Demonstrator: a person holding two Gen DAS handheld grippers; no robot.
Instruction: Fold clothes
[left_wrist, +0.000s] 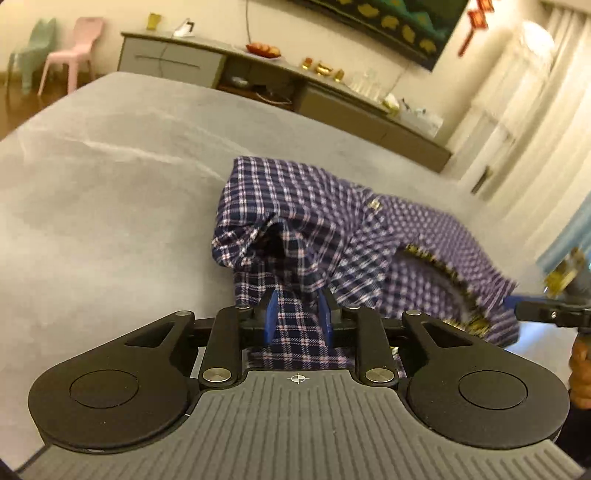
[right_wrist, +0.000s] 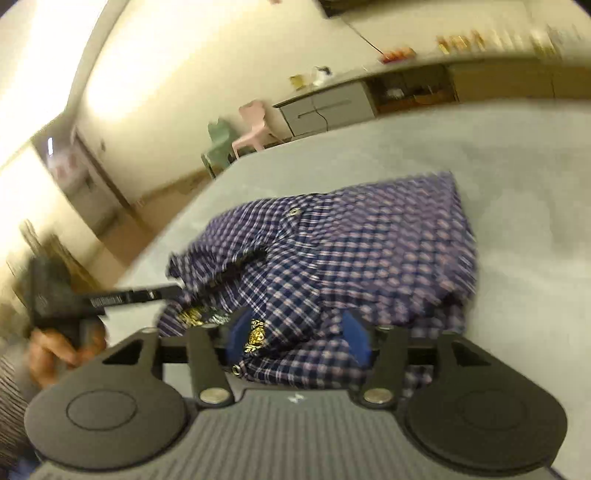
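the blue-and-white checked cotton shirt (left_wrist: 317, 221) lies bunched on the grey bed (left_wrist: 110, 177), part of it lifted off the cover. the left tongs (left_wrist: 297, 314) have their blue pads (left_wrist: 271, 314) closed in on a strip of the checked cloth, which runs between them and back toward the camera. in the left wrist view the right tongs (left_wrist: 517, 301) reach in from the right edge and pinch the shirt's border near a gold-patterned trim (left_wrist: 436, 258), with a hand (left_wrist: 581, 369) below them.

in the right wrist view the right tongs (right_wrist: 299, 338) hold a thick fold of the shirt (right_wrist: 351, 251) between the blue pads (right_wrist: 356, 338), the jaws set fairly wide around it; a gold emblem (right_wrist: 255, 336) sits on the cloth by the left pad. the left tongs (right_wrist: 173, 291) come in from the left, tips against the fabric, gripped by a hand (right_wrist: 59, 350).

beyond the bed stand a pink plastic chair (left_wrist: 74, 55), a pale green chair (left_wrist: 35, 48) and a long grey sideboard (left_wrist: 280, 81).
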